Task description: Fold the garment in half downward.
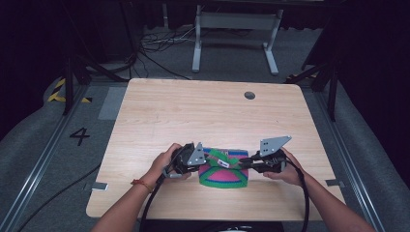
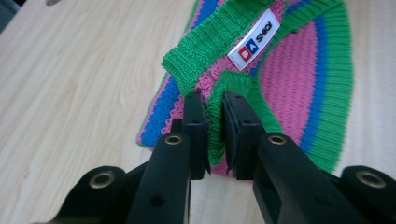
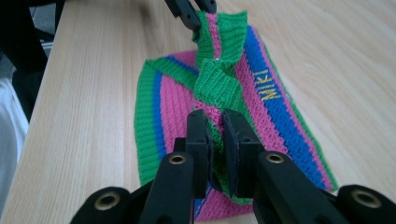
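Observation:
A small knitted garment in pink, green and blue stripes lies on the wooden table near its front edge. It carries a white label and yellow lettering. My left gripper is shut on the garment's left edge, its jaws pinching green ribbed knit. My right gripper is shut on the opposite edge, with knit squeezed between its jaws. A twisted green and pink band stretches between the two grippers, lifted a little above the rest of the fabric.
A round cable hole sits in the table near the far right. Beyond the table stand a grey frame and loose cables on the floor. Cables trail from both grippers toward the front edge.

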Tool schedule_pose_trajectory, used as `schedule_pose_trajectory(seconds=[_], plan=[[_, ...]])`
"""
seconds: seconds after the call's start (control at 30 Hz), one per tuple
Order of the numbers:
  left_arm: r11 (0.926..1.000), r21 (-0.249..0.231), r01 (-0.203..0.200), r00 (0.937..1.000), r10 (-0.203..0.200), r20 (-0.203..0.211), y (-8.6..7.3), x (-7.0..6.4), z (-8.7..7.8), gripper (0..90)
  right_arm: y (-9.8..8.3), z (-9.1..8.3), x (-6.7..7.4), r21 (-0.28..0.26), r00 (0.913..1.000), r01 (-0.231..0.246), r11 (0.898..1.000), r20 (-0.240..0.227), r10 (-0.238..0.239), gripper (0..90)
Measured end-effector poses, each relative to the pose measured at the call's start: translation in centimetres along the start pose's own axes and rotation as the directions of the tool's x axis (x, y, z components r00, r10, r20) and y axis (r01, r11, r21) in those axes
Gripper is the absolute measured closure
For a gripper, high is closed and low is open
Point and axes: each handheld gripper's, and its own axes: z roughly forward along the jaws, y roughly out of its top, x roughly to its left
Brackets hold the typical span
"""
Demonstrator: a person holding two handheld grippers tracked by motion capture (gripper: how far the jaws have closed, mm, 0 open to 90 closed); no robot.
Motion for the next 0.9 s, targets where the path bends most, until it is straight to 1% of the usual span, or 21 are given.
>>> schedule_pose_trajectory(seconds=[0.03,0.13,0.17,0.2,0.27,0.37,0.47,0.63,0.7,0.73,0.77,0.8,0.83,0.9], plan=[[1.0000,0.005,-0.003,1.0000,0.003,0.006,0.0,-0.2,0.0,79.1,-0.2,0.1,0.1,0.006,1.0000,0.006,1.000,0.002,-0.006,81.3],[0.9997,0.022,-0.011,0.9996,0.010,0.026,-0.2,-0.8,0.1,78.4,-0.6,0.2,0.5,0.015,1.0000,-0.003,1.000,-0.005,0.004,81.3],[0.9996,0.026,-0.011,0.9995,0.010,0.030,-0.3,-1.0,0.1,78.0,-0.8,0.2,0.7,0.022,1.0000,0.001,1.000,-0.005,-0.001,81.2],[0.9994,0.029,-0.017,0.9993,0.016,0.032,-0.4,-1.2,0.1,78.0,-0.9,0.2,0.8,0.024,1.0000,-0.002,1.000,-0.008,0.002,81.2],[0.9992,0.037,-0.017,0.9991,0.015,0.038,-0.6,-1.4,0.1,77.7,-1.2,0.2,1.0,0.030,1.0000,-0.004,1.000,-0.005,0.004,80.5],[0.9992,0.041,0.000,0.9992,-0.002,0.039,-1.0,-1.6,0.0,77.4,-1.5,0.3,1.3,0.044,1.0000,-0.003,0.999,-0.003,0.003,79.3],[0.9988,0.049,0.003,0.9990,-0.006,0.045,-1.3,-1.9,-0.1,76.8,-1.8,0.3,1.6,0.055,1.0000,-0.001,0.998,-0.006,0.001,78.6],[0.9981,0.060,0.013,0.9988,-0.016,0.045,-1.6,-2.3,-0.9,71.6,-2.1,-0.1,2.2,0.063,1.0000,0.001,0.998,-0.002,-0.001,77.4],[0.9984,0.048,0.028,0.9990,-0.030,0.034,-1.7,-2.4,-1.5,68.2,-2.1,-0.4,2.4,0.060,1.0000,-0.002,0.998,0.006,0.001,76.5],[0.9979,0.047,0.044,0.9987,-0.045,0.022,-1.8,-2.4,-1.7,65.9,-2.1,-0.6,2.5,0.054,1.0000,-0.003,0.999,0.006,0.003,76.5],[0.9980,0.043,0.046,0.9987,-0.047,0.017,-1.8,-2.3,-1.9,63.9,-2.0,-0.8,2.6,0.044,1.0000,-0.001,0.999,0.003,0.001,75.8],[0.9978,0.031,0.059,0.9981,-0.060,0.013,-1.8,-2.2,-2.1,63.2,-2.0,-1.0,2.7,0.037,1.0000,0.002,0.999,0.002,-0.002,75.5],[0.9969,0.017,0.076,0.9970,-0.077,0.011,-1.8,-2.1,-2.3,62.5,-1.9,-1.2,2.9,0.032,1.0000,0.004,0.999,0.006,-0.004,75.4],[0.9955,-0.001,0.095,0.9954,-0.095,0.014,-1.5,-2.2,-2.2,59.4,-1.6,-1.4,3.1,0.031,0.9995,0.007,0.999,0.031,-0.008,74.3]])
